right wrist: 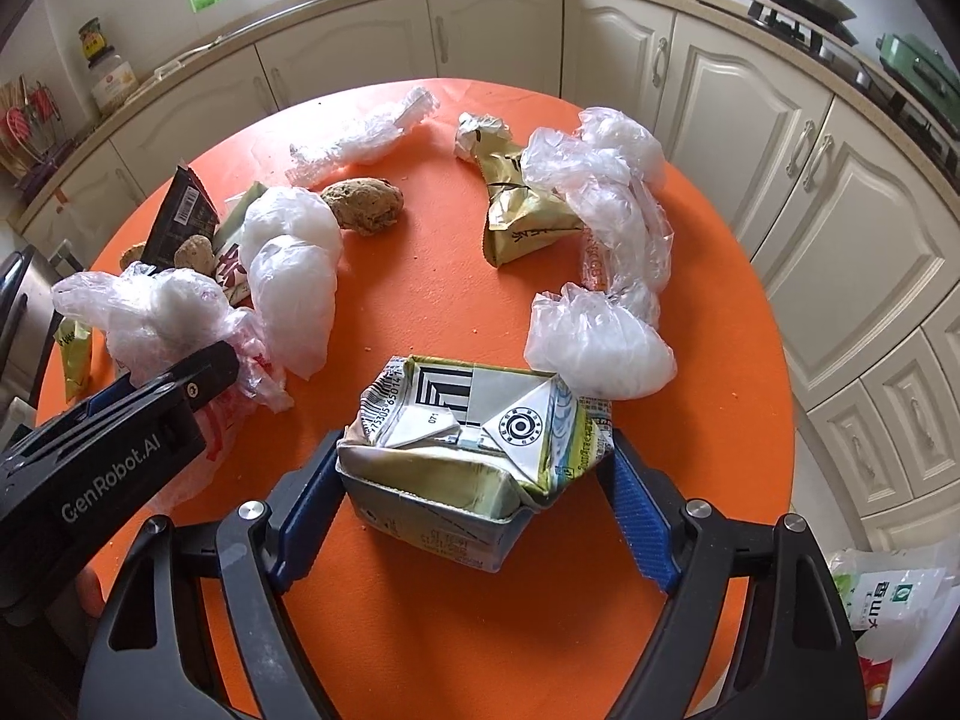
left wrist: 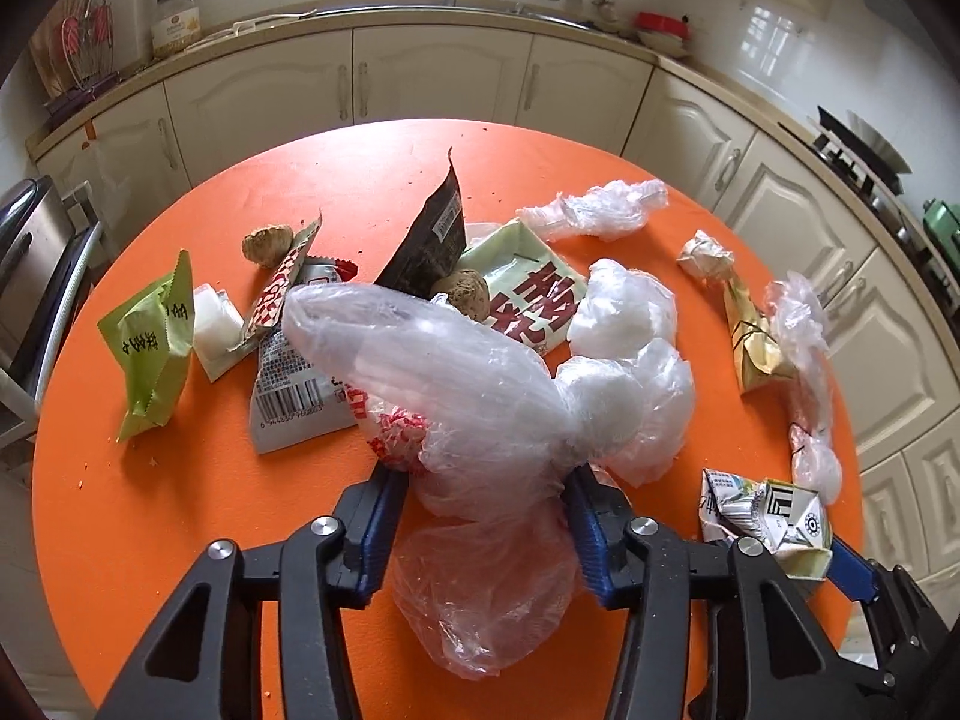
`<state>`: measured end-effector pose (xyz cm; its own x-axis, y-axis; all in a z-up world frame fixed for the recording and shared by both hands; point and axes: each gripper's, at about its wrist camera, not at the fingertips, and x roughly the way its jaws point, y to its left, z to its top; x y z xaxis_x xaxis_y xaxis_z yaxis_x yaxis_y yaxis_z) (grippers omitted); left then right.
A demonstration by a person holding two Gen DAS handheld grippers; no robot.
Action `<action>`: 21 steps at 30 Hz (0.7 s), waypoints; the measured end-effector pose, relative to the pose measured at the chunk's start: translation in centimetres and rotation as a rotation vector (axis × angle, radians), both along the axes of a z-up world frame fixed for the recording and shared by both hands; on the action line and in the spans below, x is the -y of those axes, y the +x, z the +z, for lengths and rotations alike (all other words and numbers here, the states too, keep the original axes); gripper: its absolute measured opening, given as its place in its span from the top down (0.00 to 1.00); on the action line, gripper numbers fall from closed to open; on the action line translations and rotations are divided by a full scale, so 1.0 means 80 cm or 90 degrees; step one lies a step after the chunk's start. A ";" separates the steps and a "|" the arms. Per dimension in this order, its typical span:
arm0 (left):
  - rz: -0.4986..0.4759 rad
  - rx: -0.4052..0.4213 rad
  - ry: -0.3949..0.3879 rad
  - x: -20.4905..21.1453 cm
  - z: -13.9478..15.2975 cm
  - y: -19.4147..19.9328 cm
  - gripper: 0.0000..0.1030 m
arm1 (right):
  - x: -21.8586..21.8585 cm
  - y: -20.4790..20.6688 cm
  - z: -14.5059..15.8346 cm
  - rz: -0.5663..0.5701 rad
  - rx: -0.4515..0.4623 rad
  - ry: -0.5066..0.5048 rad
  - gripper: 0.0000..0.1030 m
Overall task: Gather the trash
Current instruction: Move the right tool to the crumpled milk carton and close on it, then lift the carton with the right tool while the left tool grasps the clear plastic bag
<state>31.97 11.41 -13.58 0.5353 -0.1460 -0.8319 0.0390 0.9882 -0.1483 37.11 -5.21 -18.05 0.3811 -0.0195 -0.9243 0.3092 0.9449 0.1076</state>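
While left tongs point(left wrist: 483, 480) pinch plastic bag point(left wrist: 480, 396) (wrapper inside), right tongs point(right wrist: 474, 468) clamp carton point(right wrist: 468, 438).

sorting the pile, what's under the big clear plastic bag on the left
Under the clear plastic bag: a red-and-white wrapper and part of a barcoded packet. Anything deeper is covered.

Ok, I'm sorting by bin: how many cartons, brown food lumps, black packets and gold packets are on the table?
Cartons: 1
Brown lumps: 3
Black packets: 1
Gold packets: 1
Total: 6
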 end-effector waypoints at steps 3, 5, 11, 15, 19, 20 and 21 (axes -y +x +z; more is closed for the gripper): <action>0.003 -0.005 0.001 -0.003 0.001 -0.007 0.57 | -0.001 -0.005 0.007 -0.005 0.010 0.001 0.20; 0.006 -0.005 0.000 -0.006 0.006 -0.017 0.58 | -0.004 -0.010 0.012 -0.005 0.017 0.000 0.21; 0.001 0.002 0.001 -0.012 0.019 -0.044 0.59 | -0.013 -0.025 0.029 -0.001 0.036 0.001 0.36; -0.003 0.014 0.001 -0.020 0.031 -0.066 0.59 | -0.017 -0.037 0.033 -0.001 0.039 0.032 0.62; -0.016 0.024 -0.003 -0.031 0.040 -0.096 0.60 | -0.022 -0.055 0.041 -0.001 0.047 0.022 0.70; -0.025 0.019 -0.008 -0.034 0.039 -0.102 0.60 | -0.024 -0.060 0.042 0.001 0.048 0.024 0.70; -0.037 0.012 -0.015 -0.038 0.038 -0.109 0.60 | -0.027 -0.066 0.041 0.005 0.046 0.026 0.71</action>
<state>23.22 14.46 -10.57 0.5407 -0.1967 -0.8179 0.0991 0.9804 -0.1702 31.86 -3.03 -14.74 0.4467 0.0210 -0.8944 0.2925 0.9414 0.1682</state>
